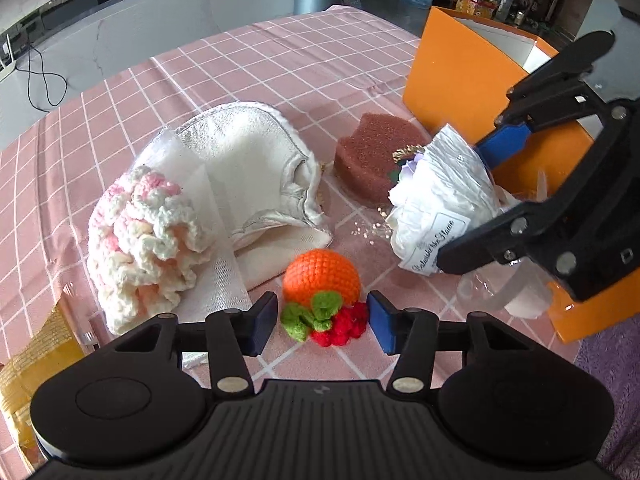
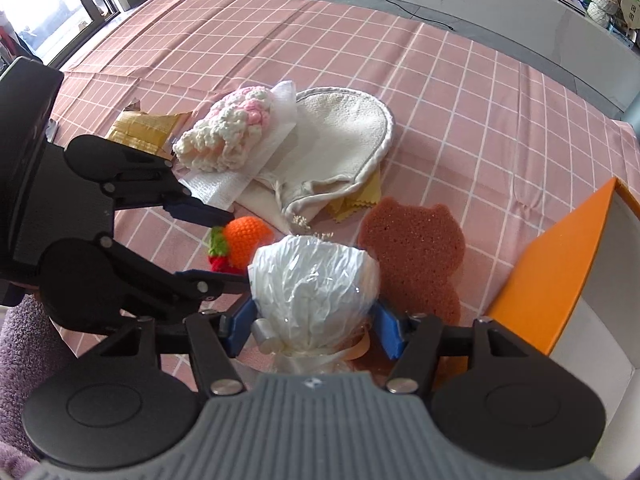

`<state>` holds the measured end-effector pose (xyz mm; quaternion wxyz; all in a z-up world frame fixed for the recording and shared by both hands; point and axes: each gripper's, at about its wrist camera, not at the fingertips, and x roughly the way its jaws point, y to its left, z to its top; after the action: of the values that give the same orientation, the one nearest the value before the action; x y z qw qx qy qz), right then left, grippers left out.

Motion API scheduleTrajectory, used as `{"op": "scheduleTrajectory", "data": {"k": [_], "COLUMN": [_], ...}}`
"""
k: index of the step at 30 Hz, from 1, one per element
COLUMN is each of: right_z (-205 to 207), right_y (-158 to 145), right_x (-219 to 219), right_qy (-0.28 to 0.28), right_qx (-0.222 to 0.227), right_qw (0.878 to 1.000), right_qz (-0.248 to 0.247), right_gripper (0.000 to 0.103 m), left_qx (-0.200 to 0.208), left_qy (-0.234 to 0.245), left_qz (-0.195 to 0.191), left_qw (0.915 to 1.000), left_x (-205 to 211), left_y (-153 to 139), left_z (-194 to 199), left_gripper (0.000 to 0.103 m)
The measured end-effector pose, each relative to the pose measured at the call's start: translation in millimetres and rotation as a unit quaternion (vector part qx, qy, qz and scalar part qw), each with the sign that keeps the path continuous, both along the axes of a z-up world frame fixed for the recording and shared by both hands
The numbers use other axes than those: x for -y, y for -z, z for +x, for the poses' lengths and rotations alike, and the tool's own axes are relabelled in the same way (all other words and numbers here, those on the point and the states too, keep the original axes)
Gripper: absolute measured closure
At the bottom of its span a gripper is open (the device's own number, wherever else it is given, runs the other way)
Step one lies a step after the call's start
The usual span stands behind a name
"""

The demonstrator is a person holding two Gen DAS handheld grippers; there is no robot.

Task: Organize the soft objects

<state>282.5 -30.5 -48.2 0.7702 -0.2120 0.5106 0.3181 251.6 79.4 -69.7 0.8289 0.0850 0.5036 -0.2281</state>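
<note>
Between my left gripper's (image 1: 322,322) spread fingers sat the crocheted orange (image 1: 321,278), its green leaves and red berries turned back toward the tool and its round body pointing away; neither pad touched it that I could see. Ahead and to the left of that gripper lay the pink-and-white crochet piece (image 1: 140,240) on a white mesh cloth (image 1: 218,276), with the cream mitt (image 1: 248,168) behind it, opening toward the brown sponge (image 1: 372,156).

My right gripper (image 2: 312,326) was pinching the wrapped bouquet (image 2: 314,280) near its ribboned neck, the long axis running straight away from the tool and the dried sprigs poking out at the far end. Its wrapping hid the flowers inside, and its lower stem was cut off behind the gripper body. To that gripper's right stood the orange box (image 2: 560,280), only partly in frame. A yellow packet (image 2: 140,130) was half hidden behind the left tool.
</note>
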Motion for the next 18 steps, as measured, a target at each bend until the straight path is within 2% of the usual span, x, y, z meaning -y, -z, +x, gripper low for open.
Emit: {"op": "scheduleTrajectory", "data": {"k": [4, 11, 18], "right_z": [10, 19, 16], "right_y": [11, 19, 12], "right_x": [-9, -19, -16], "right_qy": [0.004, -0.001, -0.010], "right_qx": [-0.030, -0.042, -0.040], "right_qw": [0.999, 0.999, 0.999], "right_qz": [-0.011, -0.017, -0.014], "right_gripper": [0.040, 0.040, 0.040], "left_qx": [-0.007, 0.001, 0.021], "left_qy": [-0.009, -0.018, -0.033], "left_qz": [-0.009, -0.003, 0.008], "left_qw": [0.9999, 0.9998, 0.9992], "left_x": [4, 4, -2], "left_y": [7, 1, -26], "left_z": [4, -5, -27], "left_gripper": [0.053, 0.054, 0.054]}}
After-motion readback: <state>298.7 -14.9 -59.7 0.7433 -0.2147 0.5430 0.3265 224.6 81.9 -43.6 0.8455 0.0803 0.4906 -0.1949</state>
